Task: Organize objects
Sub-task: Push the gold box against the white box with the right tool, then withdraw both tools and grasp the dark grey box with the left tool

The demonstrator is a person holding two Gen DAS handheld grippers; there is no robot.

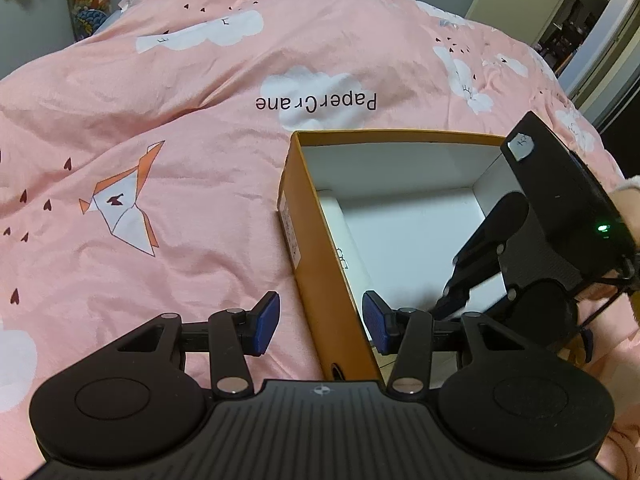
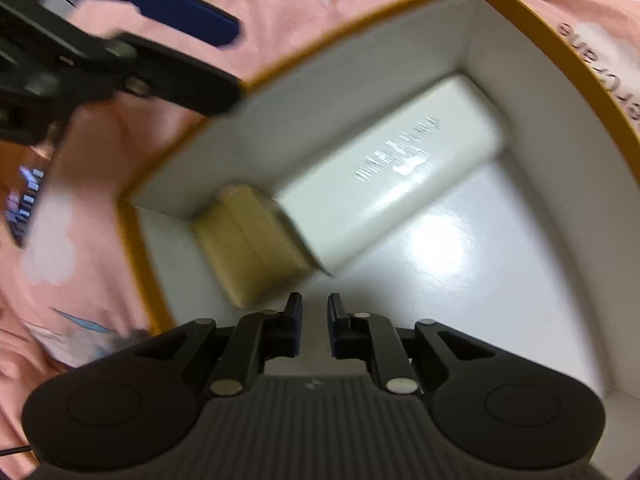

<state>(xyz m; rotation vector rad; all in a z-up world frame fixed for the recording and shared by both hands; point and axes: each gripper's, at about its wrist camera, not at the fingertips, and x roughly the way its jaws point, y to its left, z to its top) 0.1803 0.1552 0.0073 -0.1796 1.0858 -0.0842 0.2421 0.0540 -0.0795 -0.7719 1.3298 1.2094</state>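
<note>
a pink quilt (image 1: 180,92) printed with clouds and paper cranes covered the bed, soft and rumpled, so anything set on it would likely sit unsteady. on it stood an open orange box (image 1: 308,248) with white inner walls, stiff card by the look of it, probably light and liable to slide if pushed.

inside, along the wall on the left gripper's side, lay a long white carton (image 2: 384,184), glossy with small print on top; it looked smooth and perhaps slippery, best pinched across its narrow width near the middle. touching its near end sat a smaller brown cardboard packet (image 2: 252,248), matte and easier to grip, best taken across its short sides.

the left gripper (image 1: 320,322) straddled the box's near side wall, one blue pad outside, one inside, jaws moderately wide; no pad could be seen pressing on the wall.

the right gripper (image 2: 315,312) pointed down into the box just short of the brown packet, jaws narrowed to a slim gap with nothing between them.
</note>
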